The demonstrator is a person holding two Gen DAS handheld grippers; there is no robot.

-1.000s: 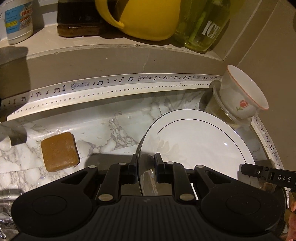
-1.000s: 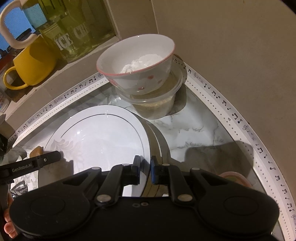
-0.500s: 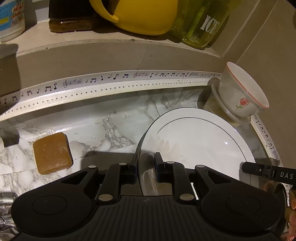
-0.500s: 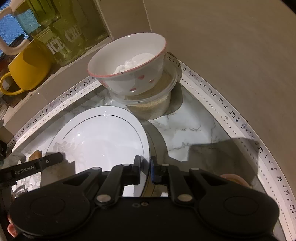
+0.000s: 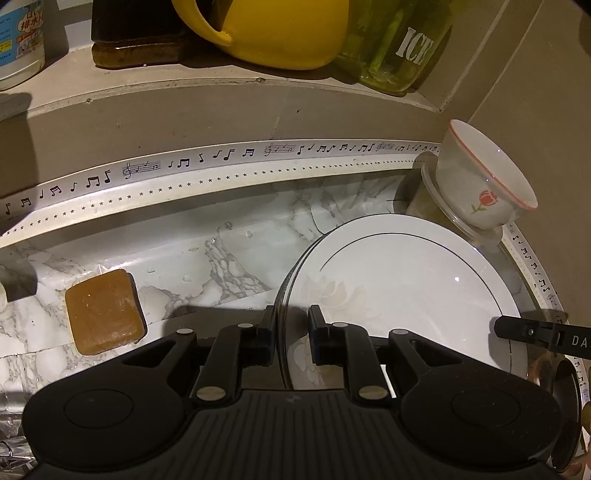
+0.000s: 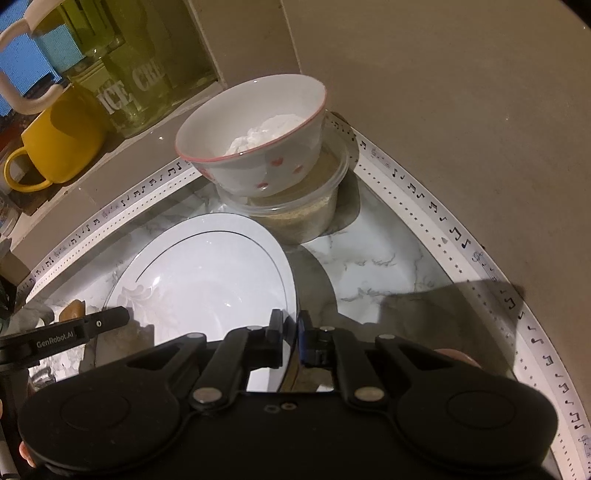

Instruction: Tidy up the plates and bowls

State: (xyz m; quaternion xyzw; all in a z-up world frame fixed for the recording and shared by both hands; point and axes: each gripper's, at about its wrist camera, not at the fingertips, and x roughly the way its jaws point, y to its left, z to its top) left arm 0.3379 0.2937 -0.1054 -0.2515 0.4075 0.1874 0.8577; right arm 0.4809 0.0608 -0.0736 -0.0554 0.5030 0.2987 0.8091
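A white plate [image 5: 402,291] with a thin dark ring is held between both grippers above the marble counter; it also shows in the right wrist view [image 6: 207,280]. My left gripper [image 5: 291,332] is shut on its left rim. My right gripper [image 6: 290,332] is shut on its right rim. More plate edges seem stacked under it. A white bowl [image 5: 480,184] with red flowers and a red rim sits on a clear plastic tub [image 6: 299,218] in the back corner; the bowl [image 6: 255,144] also shows in the right wrist view.
A brown soap bar [image 5: 103,310] lies on the marble counter [image 5: 221,258] at left. A ledge behind holds a yellow mug [image 5: 273,29], a green glass jar [image 5: 399,44] and a white bottle [image 5: 18,37]. Tiled walls [image 6: 443,110] close the corner.
Both grippers and the plate have shifted slightly toward the back corner; the bowl and tub appear closer. Both grips are unchanged.
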